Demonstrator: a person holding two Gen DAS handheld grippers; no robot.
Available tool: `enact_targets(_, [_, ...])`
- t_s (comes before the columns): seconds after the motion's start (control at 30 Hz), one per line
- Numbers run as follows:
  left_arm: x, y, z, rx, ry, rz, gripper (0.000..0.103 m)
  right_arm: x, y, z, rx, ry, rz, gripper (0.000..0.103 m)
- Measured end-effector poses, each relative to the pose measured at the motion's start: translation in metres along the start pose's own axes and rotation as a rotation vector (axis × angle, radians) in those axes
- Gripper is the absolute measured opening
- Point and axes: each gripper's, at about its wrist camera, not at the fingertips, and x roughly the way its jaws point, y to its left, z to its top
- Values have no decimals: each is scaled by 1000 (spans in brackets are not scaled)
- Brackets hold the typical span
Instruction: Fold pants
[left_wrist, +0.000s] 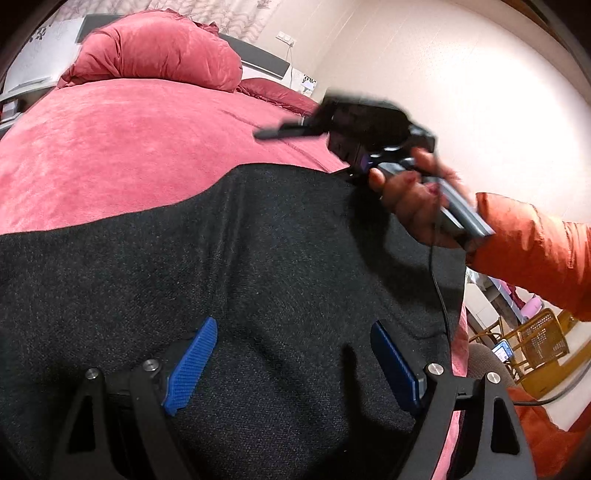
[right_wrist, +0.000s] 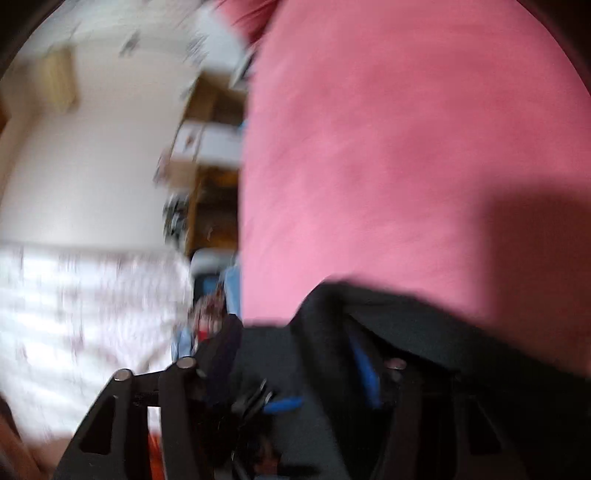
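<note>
Black knit pants (left_wrist: 236, 266) lie spread over a bed (left_wrist: 122, 147) covered in rose-pink plush, with a bunched red pillow (left_wrist: 155, 55) at the far end against the headboard. Left hand-held gripper (left_wrist: 291, 354): jaws spread wide, both blue pads (left_wrist: 192, 362) low over the dark cloth, one to each side of a broad patch of it; nothing pinched between them, and whether the tips touch the fabric cannot be told. The pants fill everything under and ahead of this gripper, their far edge running diagonally across the pink cover. Right hand-held gripper (left_wrist: 280, 133), seen from the left wrist view, is blurred, above the far right corner of the pants, its black fingers pointing out over the bedcover; a hand (left_wrist: 413, 199) in an orange sleeve (left_wrist: 535, 254) grasps its handle, a thin black cable (left_wrist: 439, 295) trailing down from it. Right wrist view is heavily smeared: a raised fold of black fabric (right_wrist: 332, 317) sits right at the jaws, a strip of blue pad (right_wrist: 364, 373) showing just behind the fold, pink bedcover beyond. The cloth appears to lie between the fingers, but whether the pads actually press on it cannot be told through the blur. Pale wall (left_wrist: 424, 74) to the right, wicker chair (left_wrist: 539, 339) at floor level beyond the bed edge.
</note>
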Motion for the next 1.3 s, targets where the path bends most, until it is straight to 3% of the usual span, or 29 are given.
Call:
enact_targets(0.03, [-1,1,1,-2,0,-2,85,-15,-12,6,51,-62,-6,38])
enact_targets(0.1, [-2,2,2,-9,3,-4,85,-73,-22,13,82,-300,-85,41])
enact_targets(0.13, [-2,2,4,-11,6,1,85,-94,-22,10,88,-375,-114,41])
enact_targets(0.23, [-6,-2,18,-42,50,62,83,-133,5,-20,-11,-466,-145,41])
enact_targets(0.27, [-9,-2,25,-72,60,68,81,-132,28,-44,-134,-480,-263,41])
enact_targets(0.33, [-26,6,36,-119,23,91,81,-110,54,-81,-326,-436,-430,40])
enact_targets(0.43, [-56,35,45,-181,-69,226,82,-91,62,-120,-435,-372,-423,38])
enact_targets(0.47, [-63,53,44,-217,-68,294,76,-84,59,-129,-436,-352,-406,38])
enact_targets(0.5, [-66,70,40,-244,-49,314,69,-76,52,-135,-422,-335,-398,39])
enact_targets(0.53, [-67,79,36,-249,-32,318,49,-74,45,-136,-401,-329,-405,39])
enact_targets(0.57, [-69,86,28,-228,-26,337,36,-74,40,-133,-363,-328,-416,38])
enact_targets(0.6, [-72,86,22,-204,-50,339,34,-80,36,-127,-332,-342,-400,39])
enact_targets(0.67, [-74,83,18,-182,-66,347,35,-102,35,-110,-283,-417,-372,39])
enact_targets(0.73, [-70,79,23,-172,-36,386,35,-122,32,-89,-218,-462,-415,39])
enact_targets(0.77, [-68,75,28,-176,-12,414,41,-125,28,-77,-203,-423,-473,39])
enact_targets(0.8, [-66,70,35,-197,4,424,47,-123,26,-64,-221,-362,-613,39])
enact_targets(0.83, [-66,64,39,-213,6,421,59,-121,27,-59,-250,-342,-693,39])
enact_targets(0.87, [-64,54,49,-231,-9,395,64,-115,29,-55,-317,-301,-813,39])
enact_targets(0.9, [-60,43,58,-228,-22,356,66,-108,29,-53,-368,-247,-872,40])
enact_targets(0.97, [-36,24,75,-197,-5,253,77,-100,24,-52,-407,-160,-893,45])
enact_targets(1.0, [-21,14,82,-174,15,210,77,-96,21,-54,-414,-130,-892,46])
enact_targets(1.1, [28,-11,97,-60,80,135,77,-92,17,-54,-403,-145,-870,46])
enact_targets(1.2, [76,-18,107,31,123,188,77,-104,6,-63,-383,-141,-850,46])
enact_targets(1.3, [83,-8,107,42,65,166,77,-107,14,-72,-467,-90,-870,46])
